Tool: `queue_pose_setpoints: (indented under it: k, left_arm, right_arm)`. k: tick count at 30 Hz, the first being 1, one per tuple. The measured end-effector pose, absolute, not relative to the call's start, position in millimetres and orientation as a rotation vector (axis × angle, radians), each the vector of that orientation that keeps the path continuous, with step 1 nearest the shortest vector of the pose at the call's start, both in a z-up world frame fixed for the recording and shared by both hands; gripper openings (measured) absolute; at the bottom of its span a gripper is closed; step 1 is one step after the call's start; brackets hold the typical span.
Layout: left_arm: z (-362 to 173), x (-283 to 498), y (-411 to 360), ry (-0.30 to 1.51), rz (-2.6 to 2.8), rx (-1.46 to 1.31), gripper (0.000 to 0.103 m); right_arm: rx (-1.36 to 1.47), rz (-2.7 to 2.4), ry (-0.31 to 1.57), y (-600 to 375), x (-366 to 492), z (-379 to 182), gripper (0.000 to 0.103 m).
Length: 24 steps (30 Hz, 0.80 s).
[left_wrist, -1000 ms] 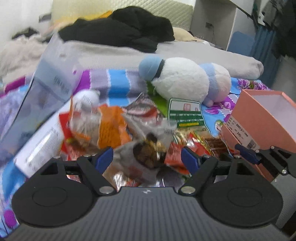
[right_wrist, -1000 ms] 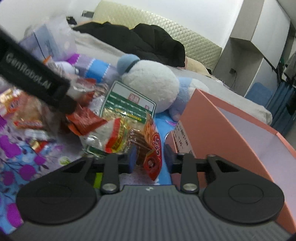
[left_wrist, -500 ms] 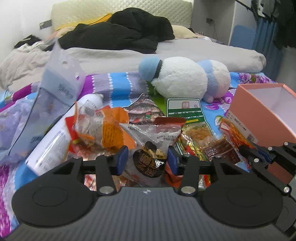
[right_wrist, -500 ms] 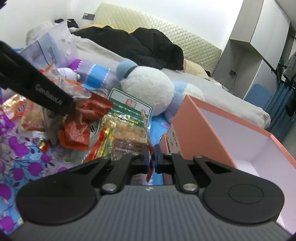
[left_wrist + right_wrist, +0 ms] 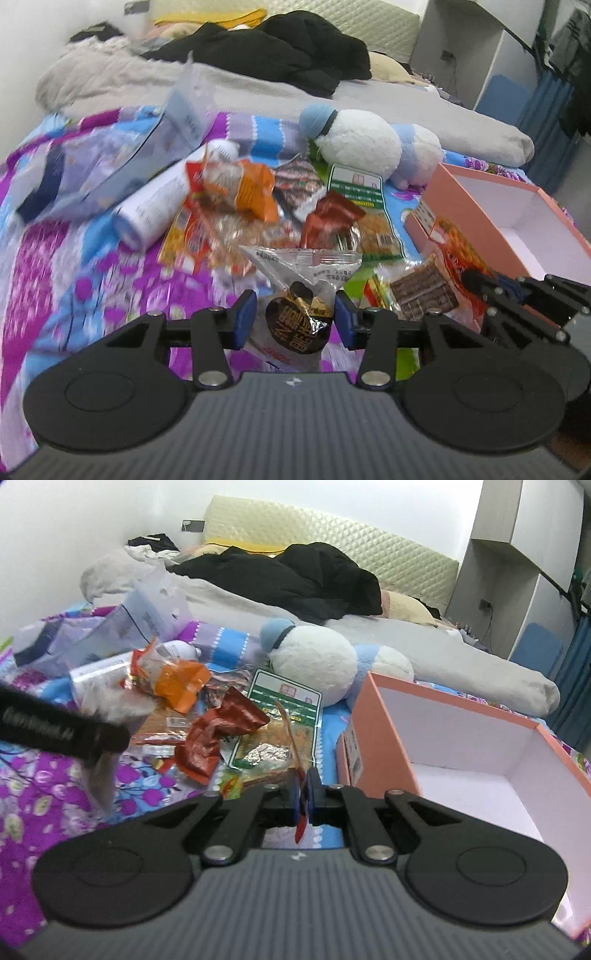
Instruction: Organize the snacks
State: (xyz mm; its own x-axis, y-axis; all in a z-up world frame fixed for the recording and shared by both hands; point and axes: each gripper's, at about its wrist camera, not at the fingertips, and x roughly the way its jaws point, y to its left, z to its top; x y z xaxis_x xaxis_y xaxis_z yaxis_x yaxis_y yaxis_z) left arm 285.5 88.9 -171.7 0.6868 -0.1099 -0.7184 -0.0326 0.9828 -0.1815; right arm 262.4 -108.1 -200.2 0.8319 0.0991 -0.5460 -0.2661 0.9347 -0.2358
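My left gripper (image 5: 295,317) is shut on a clear snack packet with a black and gold label (image 5: 301,291) and holds it above the bedspread. My right gripper (image 5: 303,797) is shut on a thin red and orange snack packet (image 5: 291,738), seen edge-on; in the left wrist view the same packet (image 5: 454,254) hangs by the pink box. The pink open box (image 5: 461,746) with a white inside stands right of the right gripper. A pile of snack packets (image 5: 258,199) lies on the bed.
A white and blue plush toy (image 5: 362,144) lies behind the pile. A white tube (image 5: 162,199) and a clear blue bag (image 5: 147,147) lie at the left. Black clothes (image 5: 288,51) and grey bedding are at the back.
Both grippers closed on their packets and lifted them off the pile. The right gripper moved up and toward the pink box.
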Motion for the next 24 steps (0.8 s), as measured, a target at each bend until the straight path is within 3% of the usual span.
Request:
queue_pose_setpoints:
  k: [8, 24]
  left_arm:
    - [-170.9, 227.7, 88.6, 0.875, -0.018, -0.263, 0.051]
    - [-198.6, 189.8, 90.7, 0.998, 0.035, -0.343, 0.052]
  right_arm:
    - [-0.117, 0.274, 0.673, -132.1, 230.4, -182.4, 0.007]
    - [-0.052, 0.273, 0.831, -161.9, 171.9, -191.1, 0.009]
